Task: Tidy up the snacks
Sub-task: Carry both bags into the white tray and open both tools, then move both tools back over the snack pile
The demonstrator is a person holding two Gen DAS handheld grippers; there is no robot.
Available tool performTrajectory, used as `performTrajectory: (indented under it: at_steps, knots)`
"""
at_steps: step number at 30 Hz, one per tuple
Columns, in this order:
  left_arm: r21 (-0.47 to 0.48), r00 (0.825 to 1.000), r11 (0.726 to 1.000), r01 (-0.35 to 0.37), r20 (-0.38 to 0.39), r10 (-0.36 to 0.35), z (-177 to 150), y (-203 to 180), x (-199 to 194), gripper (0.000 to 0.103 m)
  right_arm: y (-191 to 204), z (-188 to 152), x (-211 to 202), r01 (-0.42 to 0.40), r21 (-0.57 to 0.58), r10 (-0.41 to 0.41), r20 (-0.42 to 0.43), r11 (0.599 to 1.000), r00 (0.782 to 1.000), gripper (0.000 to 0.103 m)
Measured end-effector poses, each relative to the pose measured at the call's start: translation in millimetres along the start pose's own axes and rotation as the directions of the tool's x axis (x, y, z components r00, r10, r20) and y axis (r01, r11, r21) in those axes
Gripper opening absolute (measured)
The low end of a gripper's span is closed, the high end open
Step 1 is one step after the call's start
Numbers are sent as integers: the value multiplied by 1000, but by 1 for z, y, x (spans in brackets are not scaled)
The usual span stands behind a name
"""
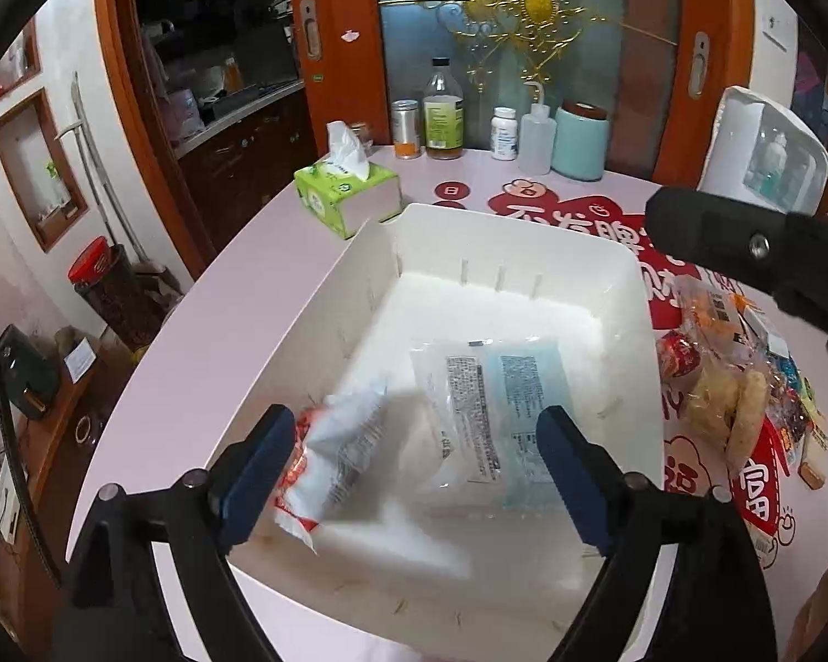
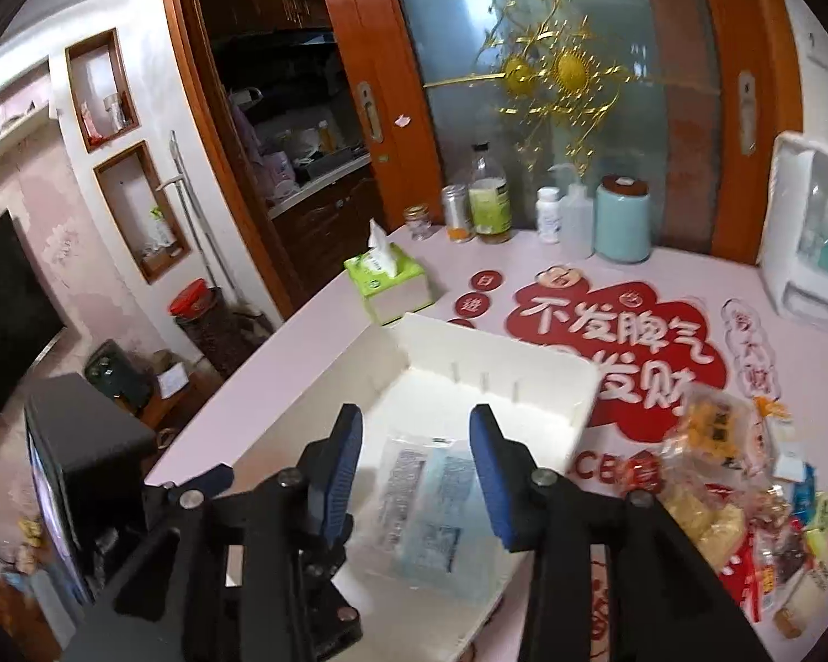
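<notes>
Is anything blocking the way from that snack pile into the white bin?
Nothing visible does. The snack pile lies on the table just right of the bin, whose top is open. Only its low wall is between them; one flat packet lies inside.

Packet [image 2: 425, 502] in bin [image 2: 524, 364] (white)

Both wrist views down onto bin [image 1: 524, 254]

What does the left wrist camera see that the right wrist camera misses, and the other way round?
Only the left wrist view shows the blurred red-and-white snack packet between the open left claw fingers. Only the right wrist view shows the open right claw and a dark screen at far left. Both show the white plastic bin, the pale blue flat packet inside it, and the green tissue box.
</notes>
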State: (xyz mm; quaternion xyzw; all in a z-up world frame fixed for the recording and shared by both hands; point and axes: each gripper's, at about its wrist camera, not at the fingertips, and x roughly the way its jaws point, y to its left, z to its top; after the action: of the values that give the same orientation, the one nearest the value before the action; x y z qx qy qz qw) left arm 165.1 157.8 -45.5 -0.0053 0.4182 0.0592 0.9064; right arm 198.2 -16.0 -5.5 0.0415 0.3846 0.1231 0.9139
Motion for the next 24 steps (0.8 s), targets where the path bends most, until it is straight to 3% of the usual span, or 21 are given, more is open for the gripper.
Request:
performTrajectory:
  at_steps: [5,12,24]
  knots:
    - [0,1000,1000,20,-12,-20,-7,-8,-8,88,-5,-9,-10,2,18,-2,-30,1000,1000,41]
    - [8,997,997,78,-10,-78,-26,-29,-29,88,-14,-37,-47,114,22,-114,8,993,993,41]
    - [134,989,982,130,56,-138,-52,-91,-85,89,-58,-89,-134,198,80,-203,55,977,978,44]
